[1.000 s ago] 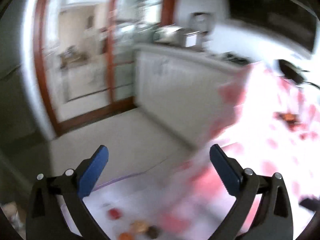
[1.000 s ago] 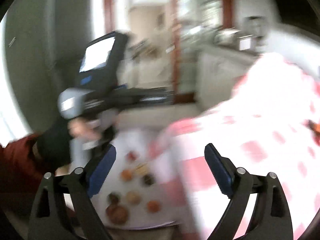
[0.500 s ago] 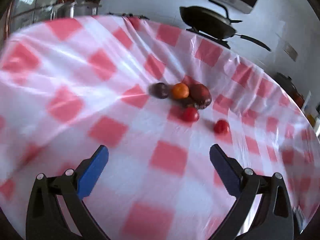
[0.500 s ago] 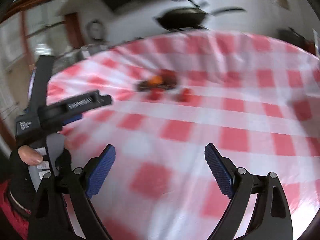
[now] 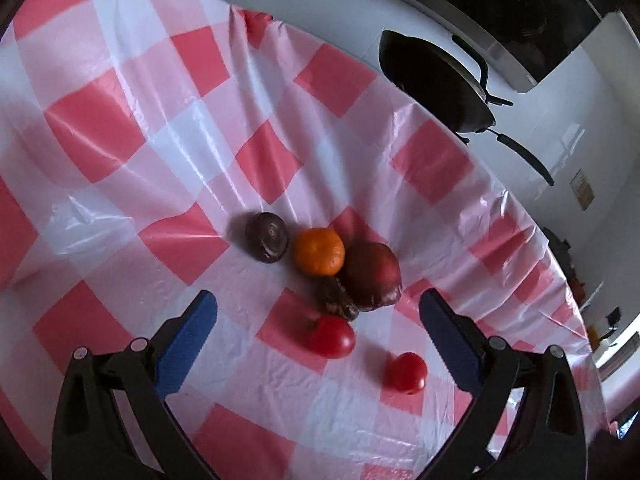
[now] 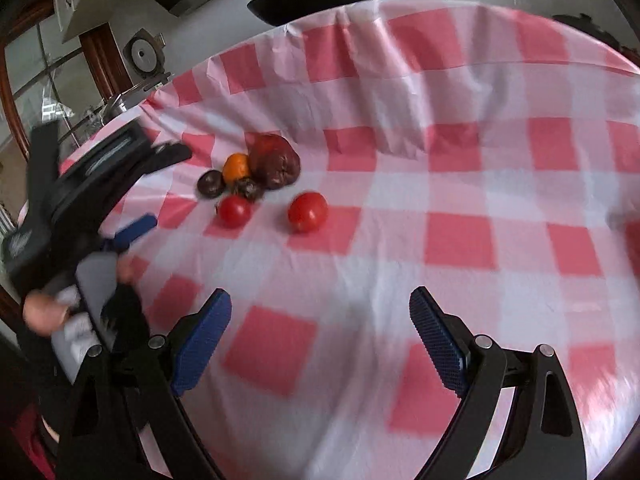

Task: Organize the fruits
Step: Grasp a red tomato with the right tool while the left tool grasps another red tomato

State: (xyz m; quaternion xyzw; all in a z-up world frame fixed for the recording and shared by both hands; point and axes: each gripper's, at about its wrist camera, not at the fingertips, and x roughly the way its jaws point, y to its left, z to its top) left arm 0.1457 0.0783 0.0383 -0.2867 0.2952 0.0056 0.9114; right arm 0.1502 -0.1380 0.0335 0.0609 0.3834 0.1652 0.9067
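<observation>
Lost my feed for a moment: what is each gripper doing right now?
Left gripper: open, holding nothing, fruit beyond its fingers.
Right gripper: open, holding nothing.

Red-and-white checked tablecloth [image 5: 168,152]; black pan [image 5: 432,84] on the white counter [image 5: 320,4] behind.

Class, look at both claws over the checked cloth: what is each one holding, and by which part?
Nothing. The left claw and right claw are both open and empty; the fruits lie untouched.
</observation>
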